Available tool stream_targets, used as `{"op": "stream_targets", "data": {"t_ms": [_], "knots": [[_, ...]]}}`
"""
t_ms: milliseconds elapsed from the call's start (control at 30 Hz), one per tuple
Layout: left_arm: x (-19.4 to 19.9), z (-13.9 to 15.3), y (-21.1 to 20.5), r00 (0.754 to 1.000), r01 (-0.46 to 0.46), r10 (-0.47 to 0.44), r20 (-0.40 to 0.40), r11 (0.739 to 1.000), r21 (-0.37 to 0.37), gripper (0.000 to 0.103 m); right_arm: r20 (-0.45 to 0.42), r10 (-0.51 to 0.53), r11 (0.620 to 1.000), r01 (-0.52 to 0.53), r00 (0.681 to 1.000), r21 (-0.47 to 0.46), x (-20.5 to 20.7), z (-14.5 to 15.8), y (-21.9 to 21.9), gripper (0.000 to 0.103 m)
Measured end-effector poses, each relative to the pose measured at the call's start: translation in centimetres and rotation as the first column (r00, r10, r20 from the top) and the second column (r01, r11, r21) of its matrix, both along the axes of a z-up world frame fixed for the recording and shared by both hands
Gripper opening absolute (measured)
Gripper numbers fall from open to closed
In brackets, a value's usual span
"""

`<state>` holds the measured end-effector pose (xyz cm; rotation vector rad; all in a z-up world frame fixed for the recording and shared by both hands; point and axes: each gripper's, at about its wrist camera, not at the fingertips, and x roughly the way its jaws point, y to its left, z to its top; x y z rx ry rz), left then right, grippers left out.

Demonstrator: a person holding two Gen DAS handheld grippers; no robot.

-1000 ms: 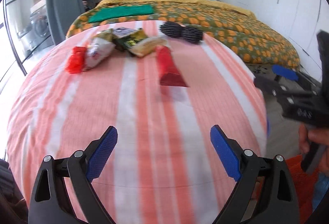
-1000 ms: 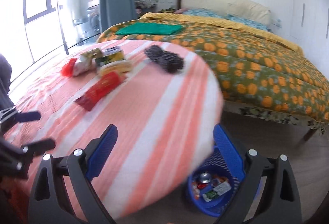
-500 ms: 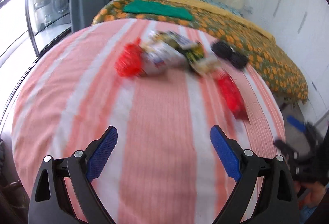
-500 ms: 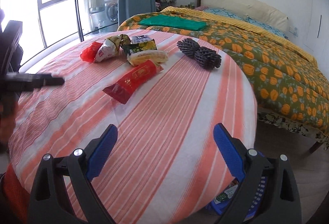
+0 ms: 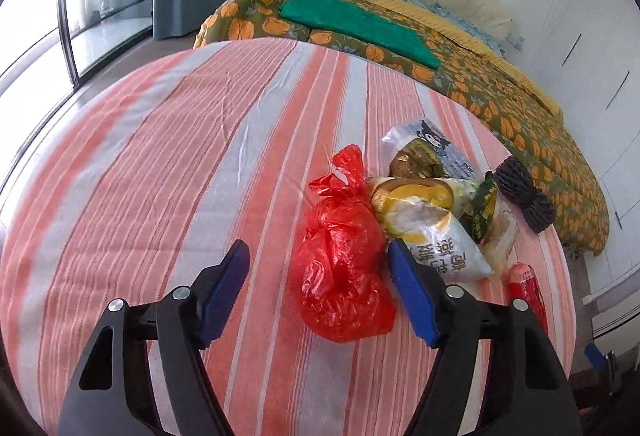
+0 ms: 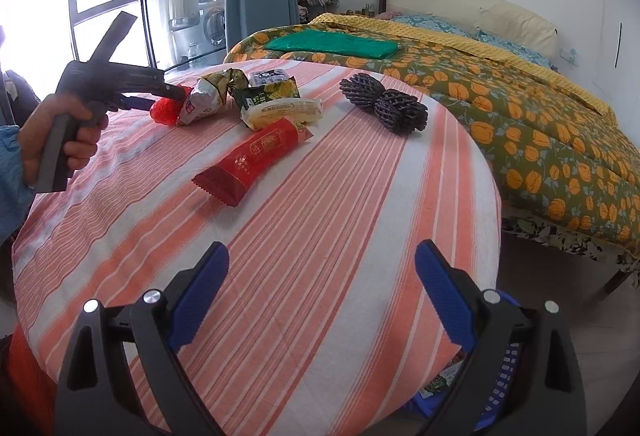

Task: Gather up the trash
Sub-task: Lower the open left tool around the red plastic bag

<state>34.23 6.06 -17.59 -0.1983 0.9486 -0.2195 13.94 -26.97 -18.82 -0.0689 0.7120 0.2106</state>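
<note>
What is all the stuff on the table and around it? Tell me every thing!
Red plastic bag: one, red, on the table between the left fingers.
Snack wrappers: several, white, gold, green and yellow, piled beside the bag.
Red packet: one, red, on the table nearer the right gripper.
Black mesh bundle: one, black, near the table's far edge.
Table: one, round, pink and white striped cloth.
Bed: one, green cover with orange pumpkins.
Green cloth: one, folded on the bed.
Blue basket: one, on the floor under the table edge.
Left gripper: closing in around the bag.
Right gripper: open, empty.
</note>
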Motion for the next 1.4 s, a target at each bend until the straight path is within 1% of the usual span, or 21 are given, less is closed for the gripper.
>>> {"op": "stream_targets", "data": {"t_ms": [67,100,133,267,367,467,600,667,700,733,767,867,1000,1133,1200,1300,1333,1400], "knots": [[0.3,-0.3,0.3,1.000,0.016,-0.016,0.002,0.999,-0.047,0.060,0.001,-0.004,1.000,0.004,1.000,0.003,0.0,0.0,-0.2,0.091],[0.3,-0.4,0.4,1.000,0.026,-0.026,0.003,0.997,-0.067,0.045,0.001,-0.007,1.000,0.007,1.000,0.005,0.0,0.1,-0.3,0.091],[0.3,-0.4,0.5,0.999,0.035,-0.035,-0.001,0.997,-0.075,0.040,0.002,-0.012,1.000,0.012,1.000,0.009,0.1,0.1,-0.4,0.091],[-1.5,0.5,0.8,0.999,0.041,-0.040,0.017,0.999,-0.033,0.038,0.007,-0.024,1.000,0.024,1.000,0.019,0.2,0.4,-0.8,0.091],[-4.7,1.4,0.9,0.998,0.066,-0.066,0.021,0.998,0.018,0.038,0.007,-0.026,0.999,0.026,1.000,0.019,0.2,0.5,-0.9,0.091],[-8.5,1.6,0.6,0.996,0.083,-0.084,0.014,0.995,0.061,0.039,-0.008,-0.027,1.000,0.027,1.000,0.016,0.4,0.2,-0.9,0.091],[-12.5,1.1,-0.3,0.993,0.108,-0.111,0.026,0.990,0.094,0.041,-0.027,-0.030,0.999,0.031,0.999,0.021,0.7,-0.3,-0.8,0.091],[-13.8,0.9,-1.0,0.992,0.108,-0.115,0.051,0.986,0.125,0.047,-0.033,-0.037,0.999,0.038,0.999,0.030,0.8,-0.4,-0.8,0.091],[-14.1,0.7,-1.3,0.992,0.104,-0.114,0.062,0.984,0.144,0.057,-0.037,-0.043,0.998,0.045,0.998,0.039,0.8,-0.4,-0.9,0.091],[-14.4,0.4,-1.5,0.991,0.094,-0.108,0.074,0.982,0.166,0.065,-0.047,-0.051,0.997,0.053,0.998,0.054,1.0,-0.4,-1.0,0.091],[-14.4,0.1,-1.5,0.992,0.088,-0.102,0.075,0.981,0.174,0.067,-0.056,-0.056,0.996,0.060,0.997,0.067,1.1,-0.4,-1.1,0.091],[-14.1,-1.0,-1.5,0.994,0.084,-0.096,0.053,0.979,0.188,0.071,-0.089,-0.057,0.993,0.066,0.994,0.103,1.6,-0.2,-1.0,0.091],[-14.1,-1.8,-2.0,0.992,0.101,-0.117,0.052,0.962,0.252,0.077,-0.123,-0.028,0.991,0.043,0.992,0.123,3.0,0.7,0.4,0.091],[-14.1,-2.0,-2.3,0.991,0.106,-0.123,0.045,0.955,0.277,0.081,-0.200,-0.015,0.989,0.044,0.980,0.140,6.3,1.2,2.6,0.091],[-14.1,-2.0,-2.3,0.992,0.104,-0.120,0.043,0.956,0.276,0.082,-0.236,-0.010,0.992,0.040,0.972,0.122,8.2,1.0,4.0,0.087],[-14.1,-2.1,-2.2,0.992,0.102,-0.118,0.042,0.956,0.274,0.083,-0.298,-0.003,0.996,0.030,0.955,0.085,10.8,0.1,6.4,0.071],[-14.1,-2.1,-2.2,0.992,0.102,-0.118,0.041,0.956,0.274,0.083,-0.311,-0.009,0.998,0.029,0.950,0.058,11.5,-0.1,7.1,0.065],[-14.0,-2.1,-2.2,0.992,0.103,-0.118,0.041,0.957,0.272,0.083,-0.315,-0.026,0.999,0.032,0.949,0.016,12.4,-0.4,7.9,0.051]]}}
